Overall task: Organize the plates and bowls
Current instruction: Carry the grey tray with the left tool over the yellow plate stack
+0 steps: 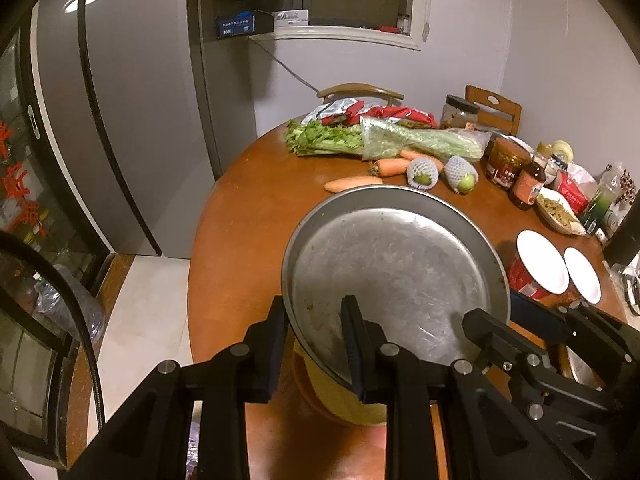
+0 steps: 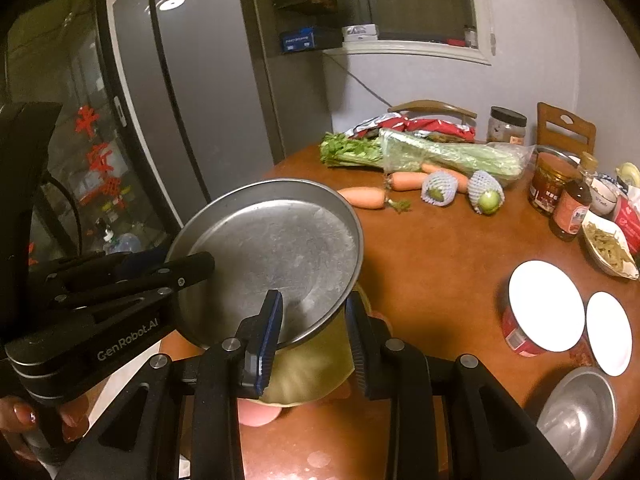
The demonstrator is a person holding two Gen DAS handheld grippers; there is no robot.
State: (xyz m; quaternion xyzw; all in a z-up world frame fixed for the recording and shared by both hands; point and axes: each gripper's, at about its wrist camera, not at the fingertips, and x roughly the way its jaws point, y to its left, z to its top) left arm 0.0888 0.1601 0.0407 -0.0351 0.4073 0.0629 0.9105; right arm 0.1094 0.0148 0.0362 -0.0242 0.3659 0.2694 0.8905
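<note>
A round metal plate (image 1: 394, 268) (image 2: 276, 248) hangs tilted over the near edge of the brown table, held from two sides. My left gripper (image 1: 313, 304) is shut on its near rim, one finger inside the plate and one outside. In the right wrist view the left gripper (image 2: 188, 260) comes in from the left. My right gripper (image 2: 314, 298) clamps the rim on the opposite side and shows in the left wrist view as the right gripper (image 1: 494, 312). Just under the plate sits a yellow-green bowl (image 1: 344, 400) (image 2: 312, 364), mostly hidden.
A red bowl with a white inside (image 2: 546, 308), a white plate (image 2: 608, 334) and a steel bowl (image 2: 580, 412) stand to the right. Celery (image 2: 440, 154), carrots (image 2: 362, 197), netted fruit and jars (image 2: 550, 188) fill the far side. A grey fridge (image 1: 120, 120) stands at left.
</note>
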